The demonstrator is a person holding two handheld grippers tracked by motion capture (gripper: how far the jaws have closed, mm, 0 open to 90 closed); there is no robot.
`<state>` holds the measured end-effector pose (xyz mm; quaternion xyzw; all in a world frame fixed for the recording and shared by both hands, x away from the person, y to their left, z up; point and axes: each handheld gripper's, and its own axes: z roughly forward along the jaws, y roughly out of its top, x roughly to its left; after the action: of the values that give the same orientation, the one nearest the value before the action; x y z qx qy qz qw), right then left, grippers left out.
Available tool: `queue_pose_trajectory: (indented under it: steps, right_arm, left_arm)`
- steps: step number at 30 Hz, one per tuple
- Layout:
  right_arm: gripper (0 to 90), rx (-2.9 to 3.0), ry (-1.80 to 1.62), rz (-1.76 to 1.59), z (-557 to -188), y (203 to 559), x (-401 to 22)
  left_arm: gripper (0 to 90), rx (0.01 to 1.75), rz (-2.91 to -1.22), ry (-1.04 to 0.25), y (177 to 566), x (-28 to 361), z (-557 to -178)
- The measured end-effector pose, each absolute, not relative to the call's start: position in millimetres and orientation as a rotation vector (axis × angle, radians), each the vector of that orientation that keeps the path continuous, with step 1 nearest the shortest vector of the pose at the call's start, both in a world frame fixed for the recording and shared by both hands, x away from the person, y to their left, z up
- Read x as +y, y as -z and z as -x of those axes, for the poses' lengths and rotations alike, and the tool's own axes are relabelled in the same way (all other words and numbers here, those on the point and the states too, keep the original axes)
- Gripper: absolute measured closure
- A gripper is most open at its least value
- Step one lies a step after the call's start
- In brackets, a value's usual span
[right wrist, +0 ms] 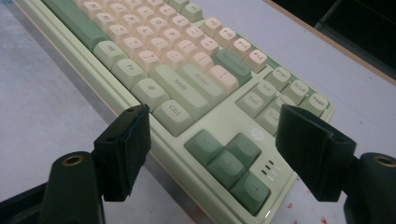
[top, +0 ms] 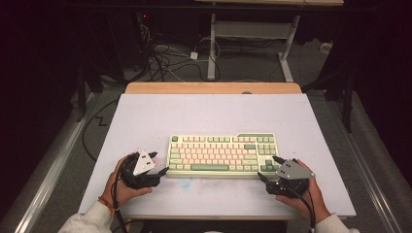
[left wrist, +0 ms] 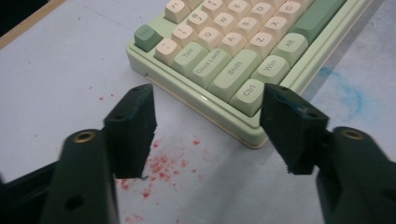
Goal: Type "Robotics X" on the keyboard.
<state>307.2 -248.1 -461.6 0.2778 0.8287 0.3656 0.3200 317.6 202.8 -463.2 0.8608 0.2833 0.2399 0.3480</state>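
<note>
Jaws, left: the left gripper (top: 159, 164) is held spread at the keyboard's (top: 222, 154) near-left corner; that corner sits between the pads (left wrist: 133, 126) in the left gripper view, and no pressing contact is seen.
Jaws, right: the right gripper (top: 269, 168) is held spread around the near-right corner, by the arrow keys (right wrist: 229, 163); nothing is gripped.
Keyboard: it is laid flat on the white board (top: 145, 116), near the front edge, about midway across, between both grippers.
Stains: red specks (left wrist: 163, 170) are seen under the left gripper, a blue smear (left wrist: 348, 91) beside the keyboard.
Step, as judged: both ends are being lined up for a two-handed grasp.
Doing it well: the pads should be closed on the case, not on keycaps; both sides should be clamped evenly and the keyboard kept level when lifted.
Risk: a corner grip may slip or tilt the keyboard.
</note>
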Motion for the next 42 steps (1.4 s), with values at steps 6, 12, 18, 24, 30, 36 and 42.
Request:
queue_pose_trajectory:
  steps: [6,12,18,24,30,36,42]
  right_arm:
    - [26.6,2.18,-0.962,-0.727,-306.9,461.6,-247.6]
    - [26.6,2.181,-0.96,-0.73,-306.9,461.9,-247.3]
    - [26.6,2.187,-0.956,-0.729,-307.3,462.8,-245.4]
    - [26.6,2.196,-0.952,-0.728,-308.1,464.1,-244.9]
    - [26.4,2.193,-0.956,-0.731,-307.9,463.9,-245.6]
    - [26.5,2.202,-0.949,-0.72,-308.0,464.9,-245.1]
    - [26.4,2.205,-0.95,-0.72,-308.1,465.2,-245.0]
  left_arm:
    - [75.6,0.728,-2.234,-0.561,458.4,204.7,-320.7]
    - [87.7,0.714,-2.239,-0.525,451.7,199.5,-326.3]
    - [87.8,0.673,-2.232,-0.508,440.2,183.7,-338.2]
    - [87.8,0.639,-2.255,-0.469,438.6,163.9,-350.2]
    - [87.8,0.609,-2.284,-0.443,440.4,146.3,-360.1]
    - [87.8,0.588,-2.351,-0.443,446.2,132.0,-368.1]
    - [87.7,0.585,-2.38,-0.447,449.6,127.4,-373.4]
